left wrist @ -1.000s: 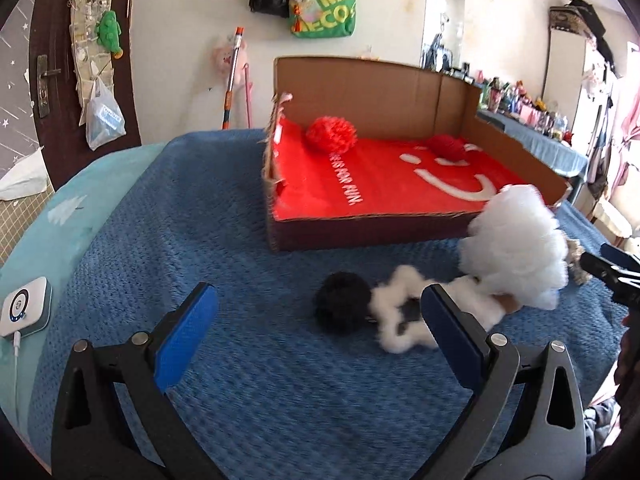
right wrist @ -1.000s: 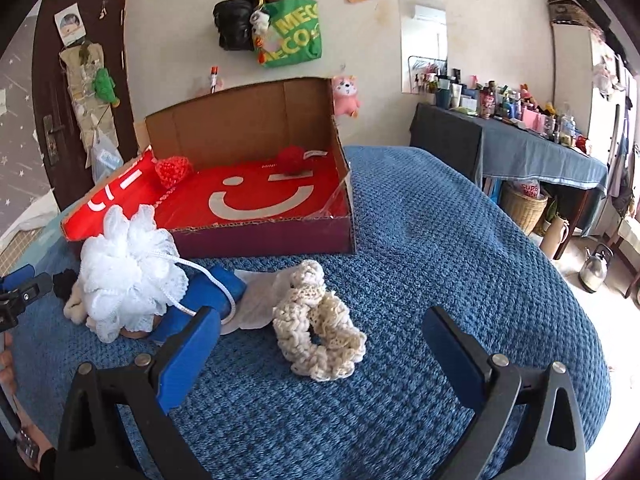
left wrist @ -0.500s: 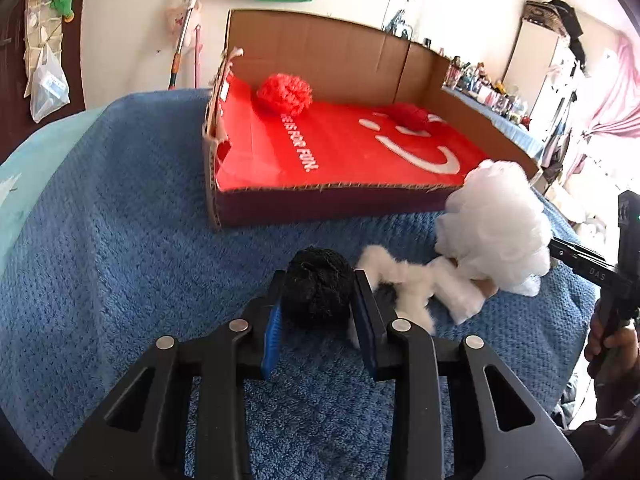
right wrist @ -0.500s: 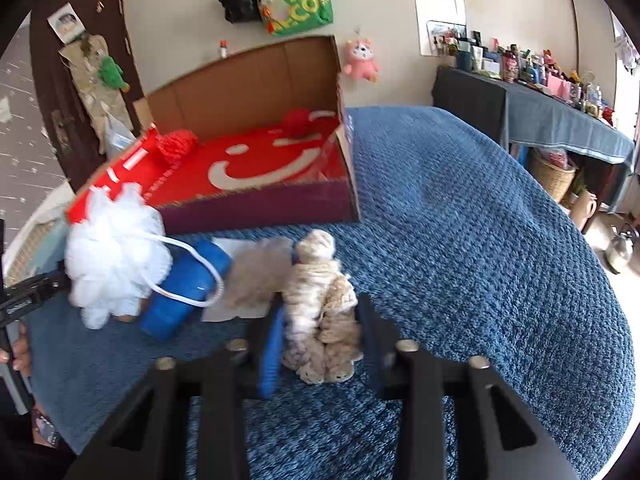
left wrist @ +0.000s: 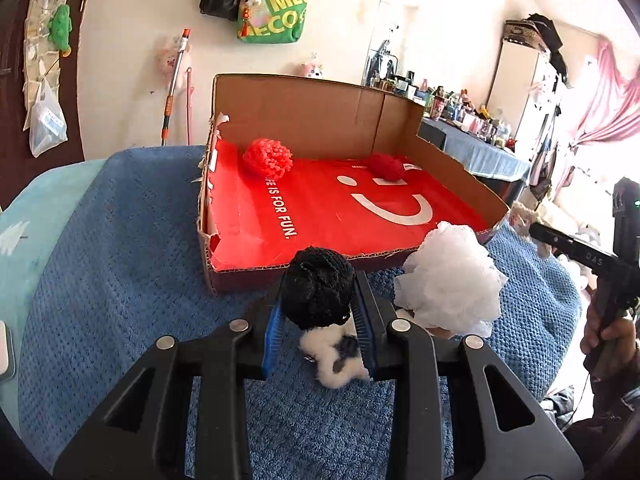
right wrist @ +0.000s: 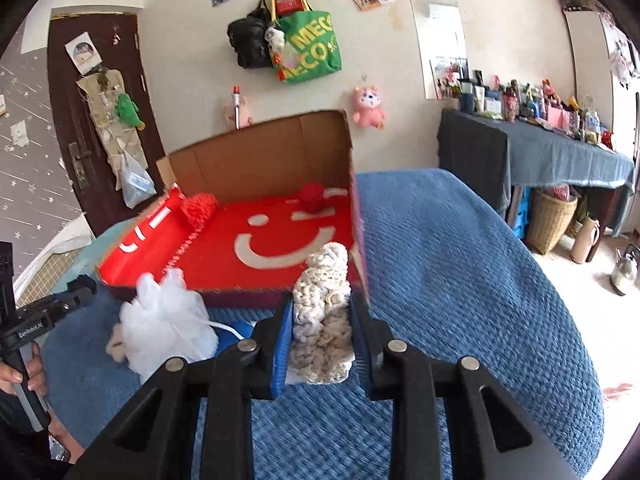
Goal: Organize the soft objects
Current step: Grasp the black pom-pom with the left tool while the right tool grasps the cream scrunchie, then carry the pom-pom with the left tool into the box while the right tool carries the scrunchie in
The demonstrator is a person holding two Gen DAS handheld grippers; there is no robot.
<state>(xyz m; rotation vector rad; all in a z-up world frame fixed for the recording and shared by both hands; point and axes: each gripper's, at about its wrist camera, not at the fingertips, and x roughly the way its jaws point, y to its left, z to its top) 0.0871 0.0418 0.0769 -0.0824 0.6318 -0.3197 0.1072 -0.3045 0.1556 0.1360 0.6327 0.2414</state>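
My left gripper is shut on a black knitted ball and holds it above the blue blanket, just in front of the cardboard box. A white fluffy piece lies under it. My right gripper is shut on a cream knitted scrunchie, lifted near the box's front right corner. The box has a red smiley floor and holds a red mesh ball and a red yarn ball. A white mesh bath pouf sits on the blanket in front of the box; it also shows in the right wrist view.
A blue object lies behind the pouf. The blue blanket covers the round surface. A cluttered side table, a wicker basket and a kettle stand at the right. The door is at the left.
Both grippers were open a second ago, then closed on the black ball and the cream scrunchie. Now both have lifted their objects toward the box.
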